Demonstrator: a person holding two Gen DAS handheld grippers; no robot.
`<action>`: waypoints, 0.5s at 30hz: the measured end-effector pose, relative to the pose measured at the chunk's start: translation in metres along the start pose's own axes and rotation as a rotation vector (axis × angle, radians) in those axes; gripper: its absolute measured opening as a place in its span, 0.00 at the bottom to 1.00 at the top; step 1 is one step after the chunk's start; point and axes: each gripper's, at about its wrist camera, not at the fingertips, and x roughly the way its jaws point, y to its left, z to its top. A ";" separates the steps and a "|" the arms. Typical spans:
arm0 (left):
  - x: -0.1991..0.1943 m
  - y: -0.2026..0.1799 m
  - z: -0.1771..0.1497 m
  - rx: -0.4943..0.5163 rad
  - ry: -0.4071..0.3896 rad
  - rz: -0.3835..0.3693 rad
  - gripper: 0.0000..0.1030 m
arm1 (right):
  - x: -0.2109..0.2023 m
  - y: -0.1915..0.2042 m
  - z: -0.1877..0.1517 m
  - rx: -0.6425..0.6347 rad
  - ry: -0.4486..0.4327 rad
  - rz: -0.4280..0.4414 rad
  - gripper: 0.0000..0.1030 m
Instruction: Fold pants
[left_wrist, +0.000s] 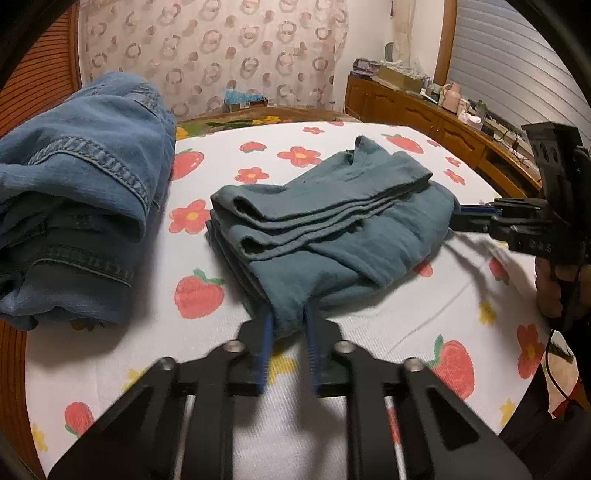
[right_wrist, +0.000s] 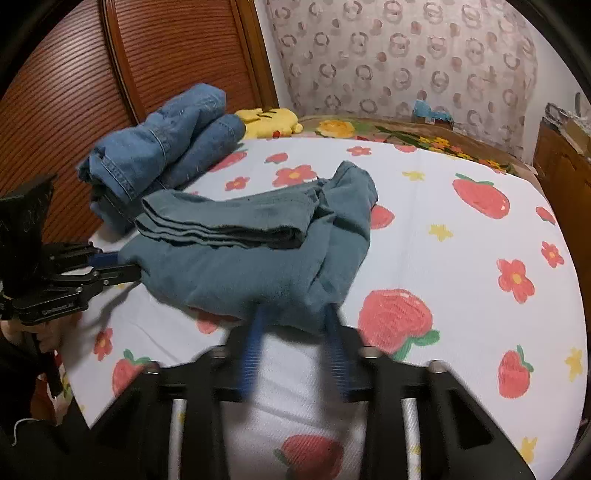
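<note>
The teal pants (left_wrist: 332, 225) lie folded in a thick bundle on the strawberry-print bedsheet (left_wrist: 229, 369); they also show in the right wrist view (right_wrist: 258, 251). My left gripper (left_wrist: 290, 321) is shut on the bundle's near corner, cloth pinched between its blue fingers. It shows at the left of the right wrist view (right_wrist: 122, 266). My right gripper (right_wrist: 295, 314) grips the other edge, its fingers around a fold of the cloth. It enters from the right in the left wrist view (left_wrist: 458, 214).
A stack of folded blue jeans (left_wrist: 77, 192) sits at the bed's left, by the wooden headboard (right_wrist: 74, 92). A yellow plush toy (right_wrist: 269, 122) lies beyond it. A wooden dresser (left_wrist: 424, 114) with clutter stands on the right. A patterned curtain hangs behind.
</note>
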 end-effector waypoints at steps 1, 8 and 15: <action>-0.002 0.002 0.000 -0.005 -0.008 0.001 0.09 | -0.003 -0.002 0.000 0.003 -0.012 0.002 0.05; -0.008 0.012 -0.004 -0.036 -0.030 0.020 0.07 | -0.018 -0.005 -0.006 -0.004 -0.049 -0.003 0.03; -0.025 0.009 0.000 -0.041 -0.091 0.016 0.05 | -0.035 -0.002 -0.013 -0.004 -0.086 -0.014 0.03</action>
